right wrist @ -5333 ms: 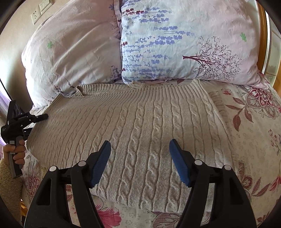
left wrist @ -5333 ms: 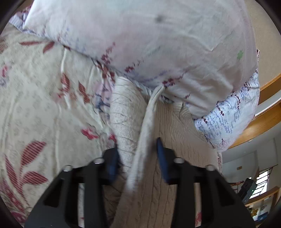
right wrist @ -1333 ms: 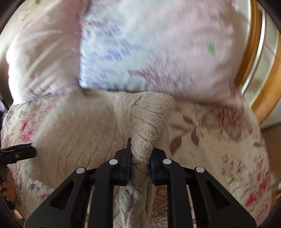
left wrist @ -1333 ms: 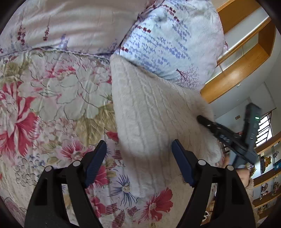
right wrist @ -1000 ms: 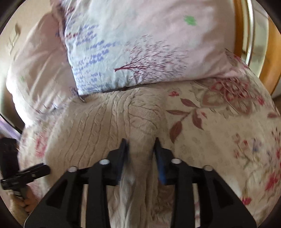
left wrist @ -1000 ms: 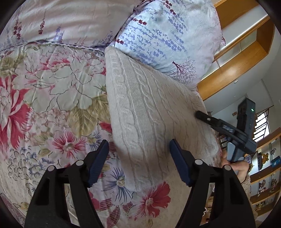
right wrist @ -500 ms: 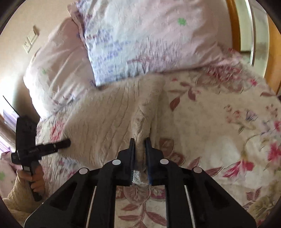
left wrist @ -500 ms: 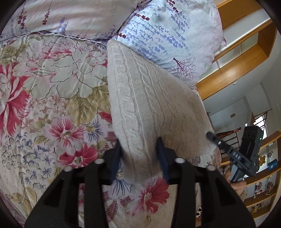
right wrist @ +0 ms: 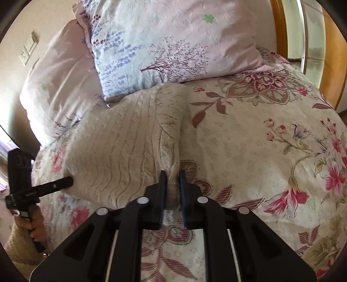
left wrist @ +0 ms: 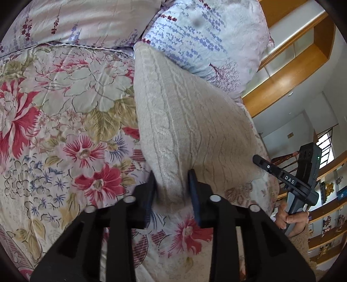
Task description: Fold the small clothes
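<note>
Sweater corners pinched between easing left and right fingers.

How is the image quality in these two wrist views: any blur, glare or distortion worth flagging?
Left wrist: sharp, strong fisheye bending, a dark smudge over the blue pillow, bright window at right. Right wrist: softer, slightly hazy, the sweater washed pale by daylight, dark vignette in the corners.

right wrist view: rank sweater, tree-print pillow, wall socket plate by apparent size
1. Tree-print pillow and sweater: they fill similar areas of the frame; the sweater is nearer the camera and partly behind the tongs, so no ranking between them.
2. Wall socket plate: by far the smallest.
</note>
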The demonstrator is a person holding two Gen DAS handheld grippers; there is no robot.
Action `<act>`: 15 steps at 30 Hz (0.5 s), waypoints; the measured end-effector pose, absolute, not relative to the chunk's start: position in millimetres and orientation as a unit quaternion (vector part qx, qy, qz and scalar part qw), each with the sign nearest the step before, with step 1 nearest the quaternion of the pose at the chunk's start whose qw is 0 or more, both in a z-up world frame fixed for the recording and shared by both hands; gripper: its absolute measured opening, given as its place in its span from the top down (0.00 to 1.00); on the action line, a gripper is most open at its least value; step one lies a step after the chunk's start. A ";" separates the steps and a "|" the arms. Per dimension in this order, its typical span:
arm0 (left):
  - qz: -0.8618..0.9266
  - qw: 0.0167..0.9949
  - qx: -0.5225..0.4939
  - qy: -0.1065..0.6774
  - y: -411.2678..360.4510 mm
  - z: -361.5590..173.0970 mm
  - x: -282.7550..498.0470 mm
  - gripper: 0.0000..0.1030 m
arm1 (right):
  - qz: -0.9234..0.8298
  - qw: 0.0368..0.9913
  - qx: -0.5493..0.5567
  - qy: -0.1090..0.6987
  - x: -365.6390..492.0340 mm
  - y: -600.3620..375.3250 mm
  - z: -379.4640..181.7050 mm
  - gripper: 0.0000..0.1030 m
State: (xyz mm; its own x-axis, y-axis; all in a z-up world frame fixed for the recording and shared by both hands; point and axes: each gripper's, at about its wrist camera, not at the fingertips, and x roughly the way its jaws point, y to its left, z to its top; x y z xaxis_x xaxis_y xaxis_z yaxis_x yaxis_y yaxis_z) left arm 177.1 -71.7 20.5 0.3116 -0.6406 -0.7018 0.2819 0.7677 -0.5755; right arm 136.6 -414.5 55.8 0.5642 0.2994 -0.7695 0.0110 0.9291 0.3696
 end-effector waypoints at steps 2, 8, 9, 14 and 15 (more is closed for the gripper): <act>-0.296 0.797 -0.181 0.494 -68.3 29.6 179.9 0.45 | 0.094 0.864 0.200 0.452 139.8 -423.3 64.6 0.61; -0.270 0.804 -0.212 0.485 -62.3 36.3 204.3 0.29 | 0.098 0.847 0.303 0.425 185.6 -449.5 72.2 0.40; -0.262 0.803 -0.218 0.489 -61.5 34.4 209.4 0.29 | 0.093 0.841 0.313 0.432 197.4 -451.3 66.8 0.40; -0.245 0.786 -0.238 0.516 -66.0 18.0 226.7 0.29 | 0.095 0.813 0.349 0.456 235.5 -447.9 40.4 0.44; -0.245 0.785 -0.238 0.517 -67.9 16.5 228.7 0.29 | 0.093 0.815 0.344 0.457 240.3 -444.3 37.4 0.60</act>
